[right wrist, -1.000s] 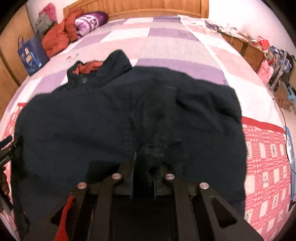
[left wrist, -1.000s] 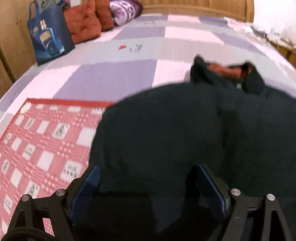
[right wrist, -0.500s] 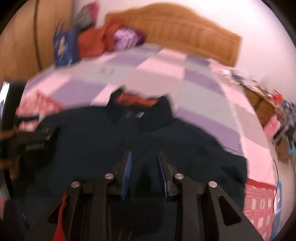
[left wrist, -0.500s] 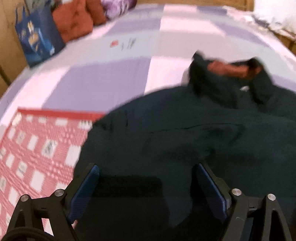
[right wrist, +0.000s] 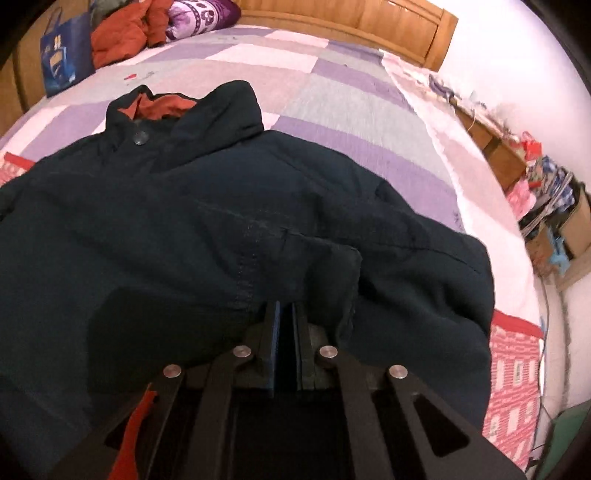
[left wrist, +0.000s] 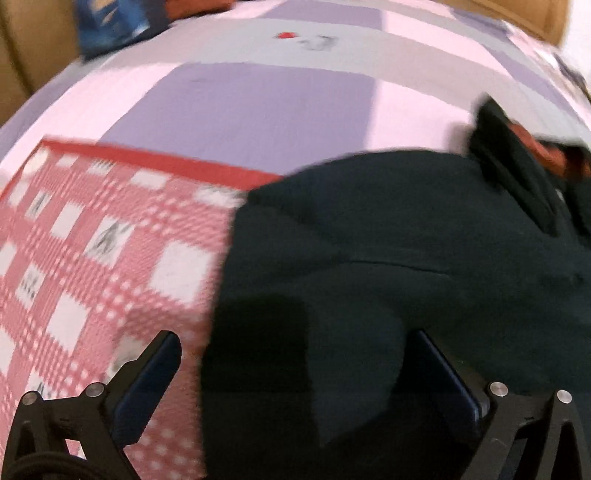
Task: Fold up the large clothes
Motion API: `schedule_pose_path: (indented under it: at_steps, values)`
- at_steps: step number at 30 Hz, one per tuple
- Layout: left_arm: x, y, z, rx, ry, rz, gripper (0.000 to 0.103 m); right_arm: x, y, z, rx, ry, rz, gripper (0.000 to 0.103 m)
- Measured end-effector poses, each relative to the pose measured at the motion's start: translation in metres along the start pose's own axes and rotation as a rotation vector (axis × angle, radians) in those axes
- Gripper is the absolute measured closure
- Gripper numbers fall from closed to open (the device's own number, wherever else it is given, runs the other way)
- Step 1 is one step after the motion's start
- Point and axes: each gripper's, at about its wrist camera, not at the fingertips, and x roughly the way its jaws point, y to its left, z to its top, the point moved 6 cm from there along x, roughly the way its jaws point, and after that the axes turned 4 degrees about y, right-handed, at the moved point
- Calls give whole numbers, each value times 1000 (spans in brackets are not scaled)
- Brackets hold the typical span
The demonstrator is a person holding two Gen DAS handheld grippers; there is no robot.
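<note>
1. Lying spread on the bed, the dark jacket covers part of the checked purple-and-pink bedspread, collar end toward the wooden headboard.
2. The jacket collar stands open, showing an orange-red lining; a dark button sits just below the lining.
3. The right tongs are clenched, fingers nearly together, at the near edge of the jacket beside a raised fold of its fabric. Whether fabric is pinched between the pads cannot be told.
4. The left tongs are released, fingers spread wide. The jacket lies under and between them; one finger is over the red-and-white checked blanket, the other over dark fabric.
5. The blanket's edge runs under the jacket's side; more of it shows on the jacket's opposite side.
6. Near the headboard lie a blue bag, orange-red cushions and a purple patterned pillow, all well apart from the jacket.
</note>
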Motion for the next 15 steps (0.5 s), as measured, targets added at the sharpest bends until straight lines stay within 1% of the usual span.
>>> schedule_pose_path:
  at_steps: [2,3,4,6,9,11,12,13,14,15]
  values:
    - [1,11,-2,10,-4,33,0,3,-1,3,-16,4,14,99]
    - [6,15,-6,37,1,59,0,4,-2,3,-20,4,23,99]
    - [10,17,-7,46,11,66,0,3,-3,3,-18,5,34,99]
    - [16,22,-10,18,42,64,0,1,0,1,-17,9,42,99]
    - [7,21,-6,38,15,95,0,-4,6,-6,-27,23,28,99]
    - [2,30,-7,38,2,105,0,-3,6,-5,-38,27,27,99]
    - [1,41,-11,22,-1,108,0,-2,6,-4,-40,27,31,99]
    - [1,49,-12,2,4,95,0,-3,5,-5,-42,24,37,99]
    - [-1,61,-17,-51,14,71,1,-3,5,-5,-42,20,43,99]
    - [-5,67,-21,-82,18,62,5,-3,4,-5,-40,17,46,99]
